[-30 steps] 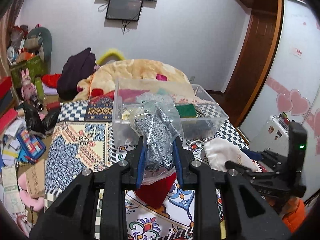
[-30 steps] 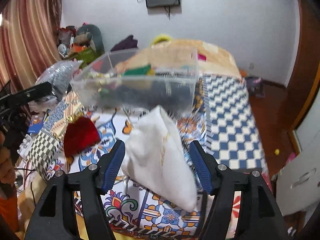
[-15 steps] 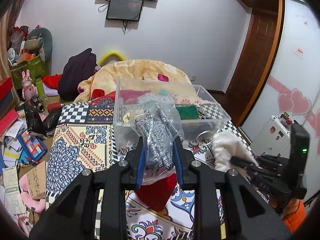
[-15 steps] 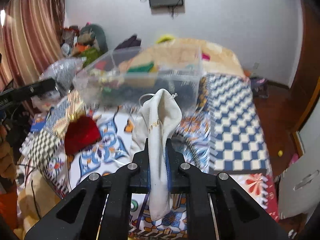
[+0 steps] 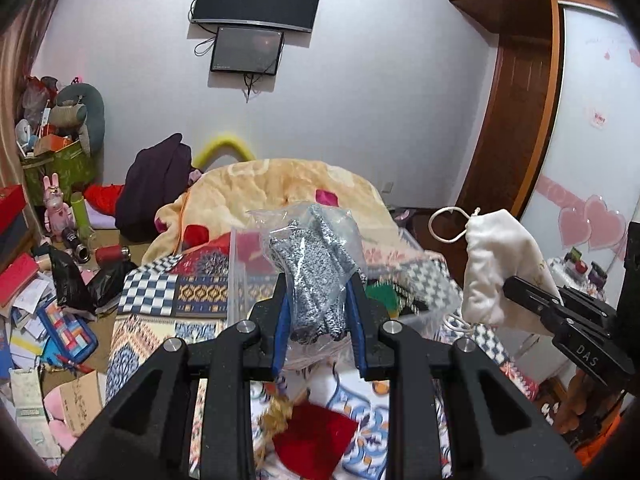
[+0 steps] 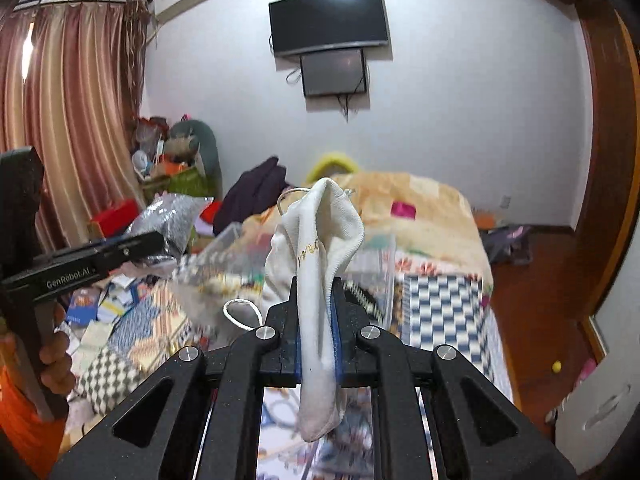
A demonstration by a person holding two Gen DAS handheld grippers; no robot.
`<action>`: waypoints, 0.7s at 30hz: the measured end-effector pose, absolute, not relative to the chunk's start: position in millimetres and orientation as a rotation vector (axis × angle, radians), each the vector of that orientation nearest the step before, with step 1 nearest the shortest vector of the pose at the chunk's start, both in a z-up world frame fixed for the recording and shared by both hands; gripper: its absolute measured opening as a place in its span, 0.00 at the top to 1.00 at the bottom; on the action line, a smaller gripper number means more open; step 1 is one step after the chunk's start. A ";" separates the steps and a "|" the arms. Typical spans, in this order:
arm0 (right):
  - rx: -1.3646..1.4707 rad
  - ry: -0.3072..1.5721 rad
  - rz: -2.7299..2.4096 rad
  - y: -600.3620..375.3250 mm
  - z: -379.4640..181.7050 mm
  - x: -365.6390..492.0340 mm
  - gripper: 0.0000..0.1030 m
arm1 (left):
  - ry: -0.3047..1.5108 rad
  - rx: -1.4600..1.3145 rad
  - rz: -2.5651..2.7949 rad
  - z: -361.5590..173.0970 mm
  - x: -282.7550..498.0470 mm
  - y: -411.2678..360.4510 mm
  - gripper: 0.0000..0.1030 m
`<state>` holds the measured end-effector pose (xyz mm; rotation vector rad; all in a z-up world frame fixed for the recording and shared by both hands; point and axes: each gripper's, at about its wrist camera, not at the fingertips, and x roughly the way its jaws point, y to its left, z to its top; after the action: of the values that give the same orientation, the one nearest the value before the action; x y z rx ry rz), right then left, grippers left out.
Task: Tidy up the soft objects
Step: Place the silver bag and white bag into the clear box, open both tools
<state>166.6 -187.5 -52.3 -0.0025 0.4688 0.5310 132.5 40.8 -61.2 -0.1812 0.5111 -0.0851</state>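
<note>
Plastic crinkles between the pads of my left gripper [image 5: 318,312], which is clamped on one clear bag of grey knit fabric [image 5: 316,268]; the bag stands up past the fingertips and bulges above them. Below and just ahead of those jaws my left view shows one red pouch [image 5: 316,438] lying on the patterned bedspread [image 5: 152,340], something my right view hides behind its own fingers. My right gripper [image 6: 318,328] is pinched tight on one white drawstring pouch [image 6: 316,248], whose lower end hangs beneath the jaws while its top flops over above them; one cord loop [image 6: 240,314] dangles just left of the jaws. From the left view I see that same pouch from the side, off to the right of my left jaws, lifted clear of the bed with a cord loop at its top. Just beyond both pairs of jaws sits one clear plastic bin [image 5: 240,280], blurred in both views, with coloured things inside that I cannot count. Only the right view shows my left hand [image 6: 56,360] wrapped around its handle, off to the left. Farther on lies one yellow blanket [image 5: 288,192] heaped on the bed, and on the far wall hang two dark screens [image 6: 330,20], one above the other.
</note>
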 end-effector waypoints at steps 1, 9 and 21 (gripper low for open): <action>-0.001 0.462 0.529 -186.5 -50.8 169.9 0.91 | 0.510 -0.185 -0.087 -59.5 136.9 41.8 0.75; -0.011 0.460 0.469 -176.2 -51.8 202.2 0.90 | 0.548 -0.162 -0.084 -64.4 177.4 38.3 0.75; -0.074 0.595 0.463 -153.1 -86.9 240.5 0.90 | 0.688 -0.147 -0.085 -109.4 238.4 22.4 0.75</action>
<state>240.5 -153.1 -86.9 -0.0740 0.5947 0.4633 238.4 22.4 -109.4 -0.1474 0.6876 -0.0846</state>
